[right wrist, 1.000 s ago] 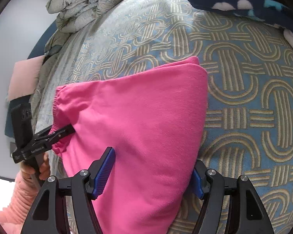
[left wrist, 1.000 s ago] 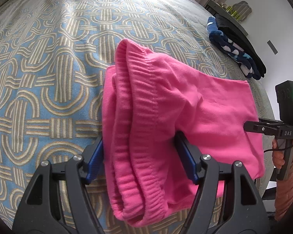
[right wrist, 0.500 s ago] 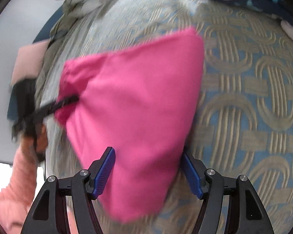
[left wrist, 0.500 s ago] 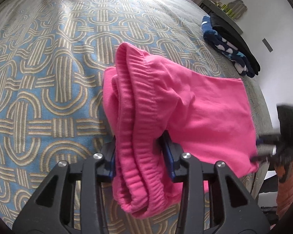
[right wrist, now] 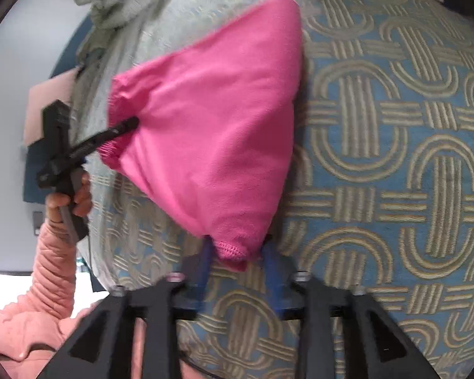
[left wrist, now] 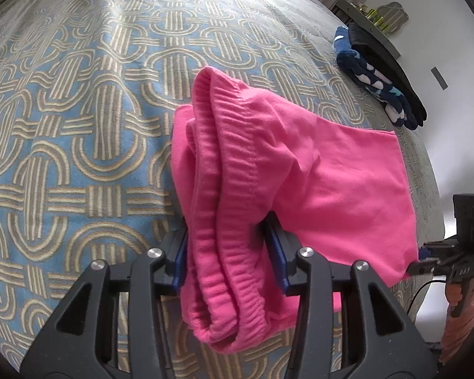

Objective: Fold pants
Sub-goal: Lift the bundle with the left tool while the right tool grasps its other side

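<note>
Underneath, a bed (left wrist: 79,126) in a blue quilt with tan looping bands carries everything. On it lie the folded pink pants (left wrist: 316,170), near its edge. Folded dark garments (left wrist: 379,85) sit well apart at the far side. Left tool (left wrist: 227,252) pinches the ribbed waistband; right tool (right wrist: 237,259) pinches the opposite hemmed corner.

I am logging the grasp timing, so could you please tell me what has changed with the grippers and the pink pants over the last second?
Both grippers closed. The left gripper, open a second ago, now pinches the bunched waistband of the pink pants. The right gripper has clamped the hemmed corner, and the cloth is drawn taut between them. The patterned bedspread and the dark folded clothes stayed put.
</note>
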Demonstrator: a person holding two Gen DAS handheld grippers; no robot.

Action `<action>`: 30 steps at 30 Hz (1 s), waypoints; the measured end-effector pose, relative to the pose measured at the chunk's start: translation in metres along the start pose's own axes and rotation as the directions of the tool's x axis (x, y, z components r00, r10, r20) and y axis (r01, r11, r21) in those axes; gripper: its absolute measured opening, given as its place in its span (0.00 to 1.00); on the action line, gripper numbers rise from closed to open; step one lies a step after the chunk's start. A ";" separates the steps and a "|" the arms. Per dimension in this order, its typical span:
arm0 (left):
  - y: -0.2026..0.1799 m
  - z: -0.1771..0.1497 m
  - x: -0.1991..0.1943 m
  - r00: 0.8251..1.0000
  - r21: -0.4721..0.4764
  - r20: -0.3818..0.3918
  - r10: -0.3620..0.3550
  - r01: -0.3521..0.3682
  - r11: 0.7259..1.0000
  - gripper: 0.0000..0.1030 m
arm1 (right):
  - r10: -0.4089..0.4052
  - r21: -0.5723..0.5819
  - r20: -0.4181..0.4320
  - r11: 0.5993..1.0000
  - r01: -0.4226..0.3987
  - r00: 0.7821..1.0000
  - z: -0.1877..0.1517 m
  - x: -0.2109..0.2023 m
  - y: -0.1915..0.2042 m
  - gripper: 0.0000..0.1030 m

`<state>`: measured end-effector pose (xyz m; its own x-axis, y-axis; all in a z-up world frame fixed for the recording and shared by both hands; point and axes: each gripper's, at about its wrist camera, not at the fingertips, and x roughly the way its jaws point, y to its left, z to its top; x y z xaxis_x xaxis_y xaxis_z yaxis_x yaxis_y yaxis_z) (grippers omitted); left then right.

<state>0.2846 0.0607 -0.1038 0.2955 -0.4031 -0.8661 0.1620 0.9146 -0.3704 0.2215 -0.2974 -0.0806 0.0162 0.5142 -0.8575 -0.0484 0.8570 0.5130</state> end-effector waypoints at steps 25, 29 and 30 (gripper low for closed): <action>-0.017 0.014 0.007 0.985 0.023 -0.129 0.113 -0.111 0.994 0.46 | -0.070 0.009 0.078 0.998 0.070 0.994 0.065 0.018 0.014 0.54; -0.029 0.021 0.011 0.970 0.093 -0.180 0.161 -0.147 0.985 0.46 | -0.058 0.027 0.084 0.998 0.056 0.995 0.068 0.017 0.011 0.54; -0.030 0.022 0.013 0.968 0.105 -0.187 0.166 -0.148 0.983 0.46 | -0.056 0.028 0.087 0.998 0.054 0.995 0.069 0.017 0.011 0.54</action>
<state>0.3045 0.0271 -0.0963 0.1374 -0.2330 -0.9627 0.2140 0.9560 -0.2008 0.2905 -0.2771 -0.0870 0.1056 0.4661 -0.8784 -0.0196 0.8841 0.4668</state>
